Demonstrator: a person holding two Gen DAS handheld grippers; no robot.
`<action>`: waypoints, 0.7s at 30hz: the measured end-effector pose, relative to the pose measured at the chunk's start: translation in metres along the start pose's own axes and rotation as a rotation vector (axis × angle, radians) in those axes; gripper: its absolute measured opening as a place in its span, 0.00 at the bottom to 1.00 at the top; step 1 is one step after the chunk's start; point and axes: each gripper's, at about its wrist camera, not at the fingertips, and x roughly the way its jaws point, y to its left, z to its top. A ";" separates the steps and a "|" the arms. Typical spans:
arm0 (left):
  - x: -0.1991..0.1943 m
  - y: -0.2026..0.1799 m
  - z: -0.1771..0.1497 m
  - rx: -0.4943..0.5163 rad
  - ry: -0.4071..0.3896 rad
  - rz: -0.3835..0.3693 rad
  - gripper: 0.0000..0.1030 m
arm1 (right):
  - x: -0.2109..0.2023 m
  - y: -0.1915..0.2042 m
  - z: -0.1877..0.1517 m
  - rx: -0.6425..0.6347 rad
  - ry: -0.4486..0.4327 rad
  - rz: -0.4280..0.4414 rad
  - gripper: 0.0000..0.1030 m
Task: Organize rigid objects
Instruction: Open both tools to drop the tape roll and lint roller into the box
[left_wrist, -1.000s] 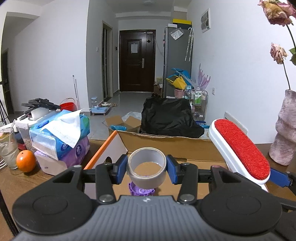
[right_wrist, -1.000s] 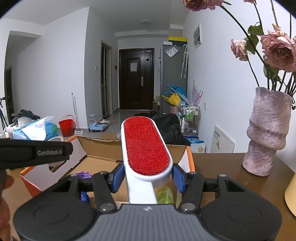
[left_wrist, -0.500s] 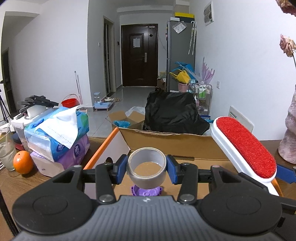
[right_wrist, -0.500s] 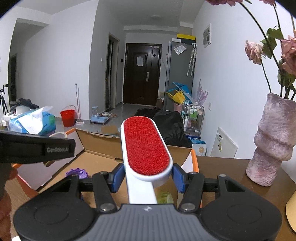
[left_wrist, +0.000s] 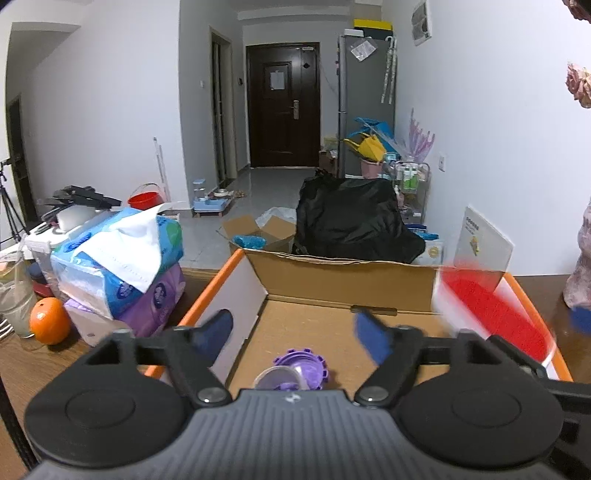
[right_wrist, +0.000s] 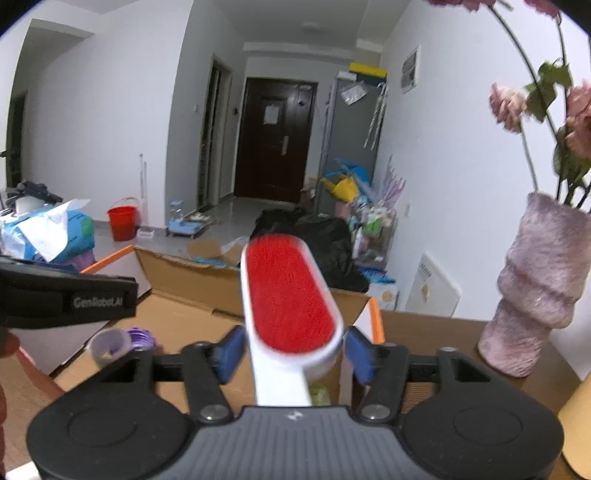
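My left gripper (left_wrist: 295, 336) hangs over an open cardboard box (left_wrist: 343, 275), its jaws opening with nothing between them. The grey tape roll (left_wrist: 275, 378) lies below on the box floor against a purple toothed cap (left_wrist: 308, 369). My right gripper (right_wrist: 295, 352) is also opening. The white lint brush with a red pad (right_wrist: 291, 295) still stands between its blue pads, blurred, with small gaps on both sides. In the left wrist view that brush (left_wrist: 491, 310) is a red blur at the box's right wall. The right wrist view also shows the tape roll (right_wrist: 109, 343) and the left gripper's body (right_wrist: 66, 295).
Stacked tissue packs (left_wrist: 118, 258), an orange (left_wrist: 50, 325) and a glass (left_wrist: 14, 306) sit left of the box on the wooden table. A pink vase (right_wrist: 535, 288) with dried roses stands to the right. A white card (left_wrist: 480, 240) leans behind the box.
Both grippers went from shut to open. The tape roll dropped out of the left jaws into the box. The brush came loose in the right jaws and blurs as it moves.
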 end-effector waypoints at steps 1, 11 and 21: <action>-0.001 0.001 0.000 -0.002 -0.001 -0.003 0.84 | -0.003 0.001 0.000 -0.001 -0.018 -0.013 0.90; -0.003 0.007 0.002 -0.021 0.004 0.008 0.95 | -0.019 0.003 0.002 -0.017 -0.069 -0.009 0.95; -0.012 0.006 0.001 -0.010 -0.022 0.017 1.00 | -0.023 0.002 0.002 -0.006 -0.071 0.006 1.00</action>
